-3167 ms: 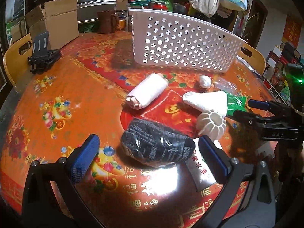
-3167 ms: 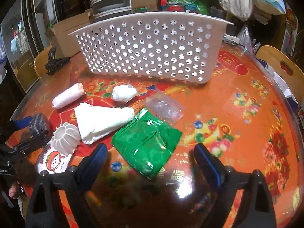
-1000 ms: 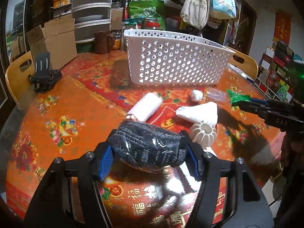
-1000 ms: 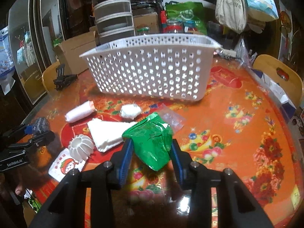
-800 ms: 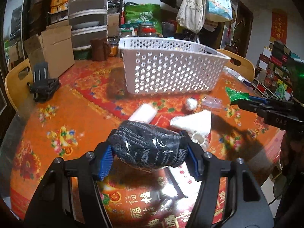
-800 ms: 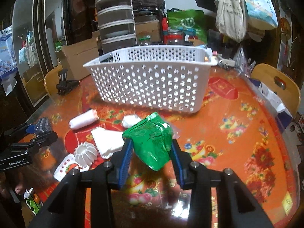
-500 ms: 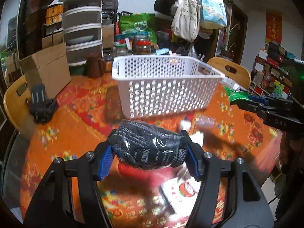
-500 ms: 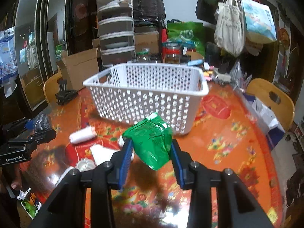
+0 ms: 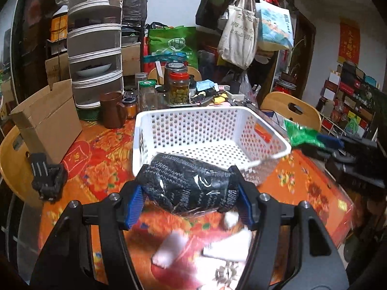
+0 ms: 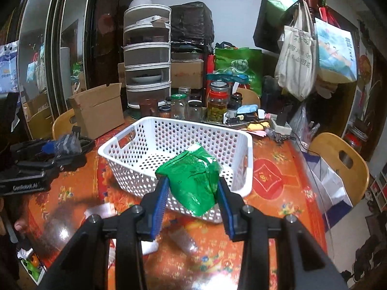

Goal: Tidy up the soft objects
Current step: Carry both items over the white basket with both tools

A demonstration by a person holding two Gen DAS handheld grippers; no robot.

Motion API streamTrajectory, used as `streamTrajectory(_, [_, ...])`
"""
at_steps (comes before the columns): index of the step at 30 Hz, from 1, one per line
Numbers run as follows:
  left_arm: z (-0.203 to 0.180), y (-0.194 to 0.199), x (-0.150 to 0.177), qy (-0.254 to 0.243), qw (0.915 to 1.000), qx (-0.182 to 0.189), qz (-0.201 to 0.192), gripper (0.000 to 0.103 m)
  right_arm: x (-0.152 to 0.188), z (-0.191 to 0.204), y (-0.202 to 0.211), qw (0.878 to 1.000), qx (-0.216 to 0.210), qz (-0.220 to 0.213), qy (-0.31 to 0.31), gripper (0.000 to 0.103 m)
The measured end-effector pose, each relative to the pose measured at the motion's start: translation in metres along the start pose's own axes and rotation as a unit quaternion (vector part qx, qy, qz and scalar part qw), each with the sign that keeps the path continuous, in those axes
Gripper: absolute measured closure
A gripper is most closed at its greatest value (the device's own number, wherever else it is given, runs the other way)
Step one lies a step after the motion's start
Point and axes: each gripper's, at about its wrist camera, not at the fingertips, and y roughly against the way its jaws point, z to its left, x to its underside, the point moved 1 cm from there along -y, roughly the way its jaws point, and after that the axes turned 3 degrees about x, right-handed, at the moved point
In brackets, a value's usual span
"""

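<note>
Two grippers up off the table, each loaded. Left gripper point(image 9: 188, 199): jaws pinching a black knitted bundle point(image 9: 187, 188) in clear wrap, blue pads pressed against its two ends. Bundle's long axis runs straight across from pad to pad, roughly level, crosswise to the way the gripper points; its bulk bulges forward past the fingertips. It hangs in the air just short of the near rim of the white perforated basket point(image 9: 278, 145), overlapping that rim in the left wrist view. Right gripper point(image 10: 193, 197): jaws drawn close together, nipping a green foil packet point(image 10: 193, 181) by its flat faces. Packet stands on edge, long axis running up and away from the camera, serrated top edge tipped toward the basket, lower corner hanging down between the pads. It sits in front of the basket's near right corner in the right wrist view, clear of the table. Basket inside shows bare perforated floor except a small orange tag point(image 9: 262, 131) on its right wall. On the orange-red patterned tablecloth point(image 9: 101, 174) below, blurred: white roll point(image 9: 169, 250), white folded piece point(image 9: 229, 244), small clear bag point(image 10: 185, 240). Cardboard box point(image 9: 48, 125) and jars point(image 9: 179, 88) beyond the basket. Wooden chair point(image 10: 338, 162) at the table's right side.
</note>
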Motion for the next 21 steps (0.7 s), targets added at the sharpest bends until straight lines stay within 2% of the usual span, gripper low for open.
streamTrajectory(4, [0.002, -0.022, -0.029, 0.0, 0.9999, -0.014, 0.008, 0.041, -0.012, 0.0, -0.019, 1.0, -0.006, 0.016, 0.004, 0.064])
streamTrajectory(11, [0.013, -0.073, -0.062, 0.022, 0.9985, -0.009, 0.049, 0.041, -0.028, -0.007, -0.054, 0.999, -0.018, 0.045, -0.006, 0.064])
streamTrajectory(16, [0.016, -0.11, -0.073, 0.03, 0.9959, -0.015, 0.084, 0.041, -0.038, -0.011, -0.082, 0.998, -0.006, 0.067, -0.004, 0.064])
streamTrajectory(21, [0.014, -0.153, -0.071, 0.031, 0.9916, -0.024, 0.123, 0.041, -0.042, -0.011, -0.12, 0.993, -0.015, 0.115, 0.001, 0.064])
